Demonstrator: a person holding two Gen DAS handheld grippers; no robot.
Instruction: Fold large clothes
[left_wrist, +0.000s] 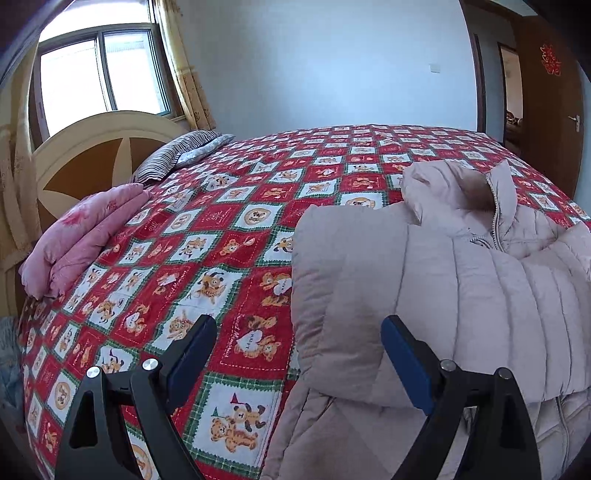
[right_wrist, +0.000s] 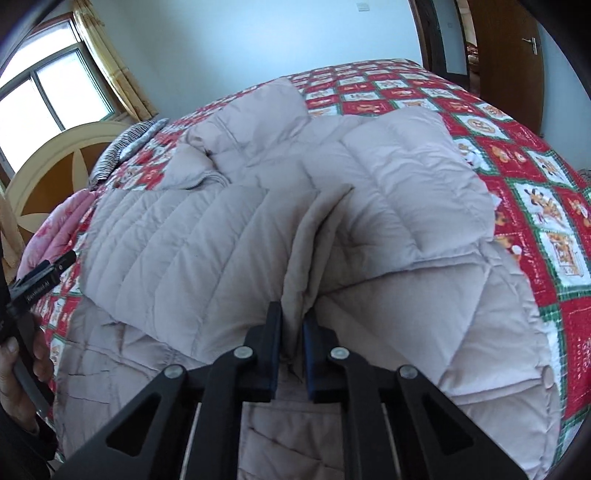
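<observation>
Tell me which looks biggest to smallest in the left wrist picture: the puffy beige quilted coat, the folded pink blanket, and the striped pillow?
1. Puffy beige quilted coat, biggest, though it lies nearest the camera.
2. Folded pink blanket.
3. Striped pillow, smallest, but it sits farthest away, so it may really be bigger than it looks.

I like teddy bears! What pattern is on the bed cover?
The bed cover has red and white squares with cartoon bears and green edging, clearest in the left wrist view.

Both fisheye views look down over the bed (left_wrist: 229, 221) toward the window (left_wrist: 99, 70) at upper left. The right wrist view sits close above the quilted coat (right_wrist: 388, 177); the left perhaps farther back. Both share the headboard (right_wrist: 55, 162).
</observation>
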